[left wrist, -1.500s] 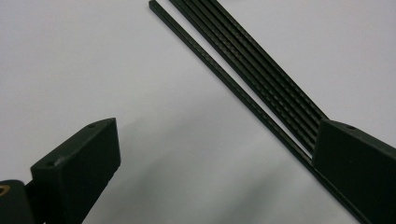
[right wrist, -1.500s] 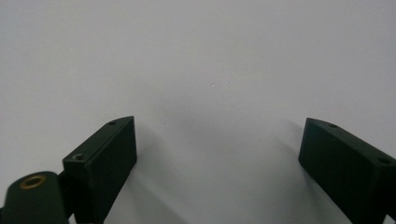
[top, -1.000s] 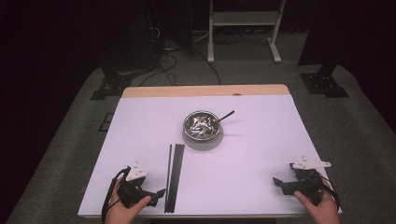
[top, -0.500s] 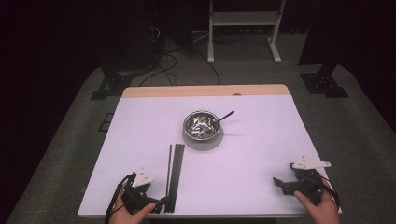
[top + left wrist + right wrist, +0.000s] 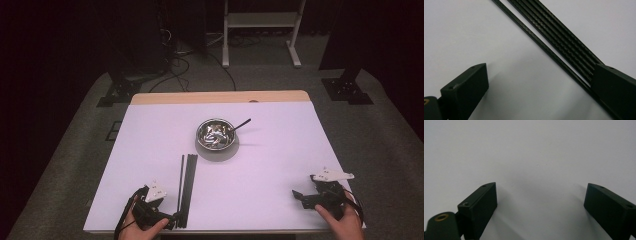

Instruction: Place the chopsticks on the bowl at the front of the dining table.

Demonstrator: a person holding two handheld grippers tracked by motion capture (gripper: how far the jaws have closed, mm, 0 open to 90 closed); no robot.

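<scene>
Several thin black rods point(image 5: 186, 187) lie side by side on the white table point(image 5: 270, 165), running from near the bowl toward the front edge. My left gripper point(image 5: 171, 220) sits at their near ends, held by a hand at the front edge. In the left gripper view the rods point(image 5: 554, 42) cross diagonally; the left gripper point(image 5: 536, 85) is open, its right jaw over the rods and its left jaw on bare table. My right gripper point(image 5: 299, 198) rests at the front right, pointing left. In its own view the right gripper point(image 5: 541, 202) stands open over bare white table.
A metal bowl point(image 5: 215, 134) with shiny pieces inside and a dark handle point(image 5: 241, 124) sticking out stands at the table's middle. A wooden strip point(image 5: 220, 97) edges the far side. Beyond it are dark floor, cables and a white stand point(image 5: 260, 30).
My left gripper has slid right and toward the front edge, bringing its jaws to the near ends of the rods. The right gripper has stayed put.
</scene>
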